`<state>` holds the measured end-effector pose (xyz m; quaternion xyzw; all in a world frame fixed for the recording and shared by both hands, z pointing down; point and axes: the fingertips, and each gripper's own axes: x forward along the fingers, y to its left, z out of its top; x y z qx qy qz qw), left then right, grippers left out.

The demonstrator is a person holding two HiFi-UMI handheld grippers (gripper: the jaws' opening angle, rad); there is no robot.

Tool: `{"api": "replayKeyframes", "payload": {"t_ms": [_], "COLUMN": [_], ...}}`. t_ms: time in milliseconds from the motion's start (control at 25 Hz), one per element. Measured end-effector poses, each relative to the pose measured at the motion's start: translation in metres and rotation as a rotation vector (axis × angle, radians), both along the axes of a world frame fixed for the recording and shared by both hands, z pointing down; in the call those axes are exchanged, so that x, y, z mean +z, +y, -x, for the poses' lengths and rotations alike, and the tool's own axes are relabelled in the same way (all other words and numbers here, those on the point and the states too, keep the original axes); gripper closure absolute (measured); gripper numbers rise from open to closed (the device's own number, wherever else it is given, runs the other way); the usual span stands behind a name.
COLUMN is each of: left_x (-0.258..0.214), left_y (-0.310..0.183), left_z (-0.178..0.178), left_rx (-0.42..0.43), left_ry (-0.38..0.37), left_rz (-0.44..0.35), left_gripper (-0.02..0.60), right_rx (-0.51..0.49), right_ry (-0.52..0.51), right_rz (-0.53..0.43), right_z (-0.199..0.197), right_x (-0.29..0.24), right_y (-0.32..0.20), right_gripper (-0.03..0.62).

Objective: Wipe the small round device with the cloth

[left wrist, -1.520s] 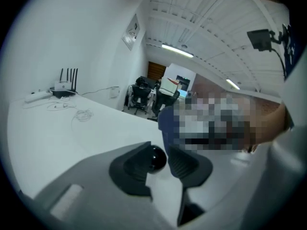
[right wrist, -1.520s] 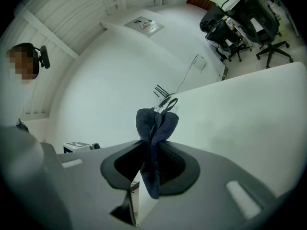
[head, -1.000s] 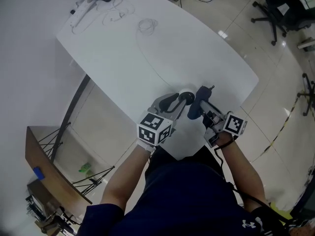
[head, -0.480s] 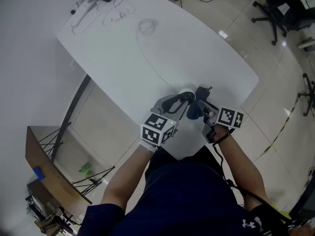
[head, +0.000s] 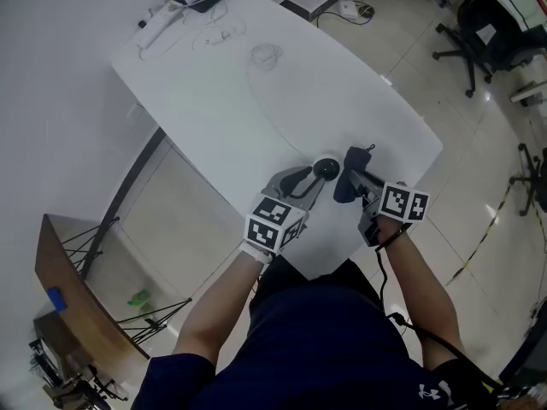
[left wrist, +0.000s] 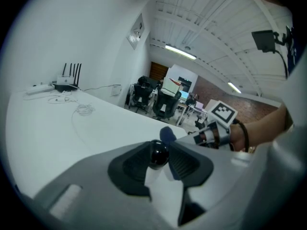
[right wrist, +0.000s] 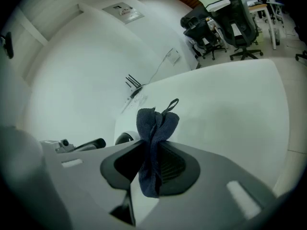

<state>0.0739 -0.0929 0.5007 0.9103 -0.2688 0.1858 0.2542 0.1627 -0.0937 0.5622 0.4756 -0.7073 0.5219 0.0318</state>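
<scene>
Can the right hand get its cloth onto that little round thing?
Probably yes: the cloth in the right tool sits just beside the round device the left tool holds, nothing between them.

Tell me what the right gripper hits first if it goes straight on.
Probably the white table beyond its held cloth; the small round device sits left of that line, though depth is unclear.
</scene>
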Motion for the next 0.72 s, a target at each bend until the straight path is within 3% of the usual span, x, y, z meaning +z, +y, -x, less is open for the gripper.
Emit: {"api": "replayKeyframes", "payload": {"t_ms": [160, 360, 520, 720], "left_x": [0.001, 0.009, 0.012, 0.019], "left_y": [0.002, -0.001, -0.003, -0.004], "left_z": [0.004, -0.003, -0.012, -0.015], "left_rx": [0.024, 0.059, 0.094, 0.116], "left_ry": [-0.025, -0.084, -0.124, -0.140], "left_rz": [-0.012, -0.053, -0.069, -0.064], "left_gripper": [0.457, 0.456, 0.456, 0.456], "right_rx": [-0.092, -0.312, -0.494, -0.554], "right_ry": [0.059, 0.156, 0.242, 0.247], "right_rz": [-0.126, -0.219, -0.221, -0.189], "right_z": [0.001, 0.026, 0.046, 0.045], "right_x": [-0.038, -0.068, -0.065, -0.059], "right_y": [-0.009, -0.012, -0.010, -0.015], "right_gripper": [0.507, 0.507, 0.507, 0.507]}}
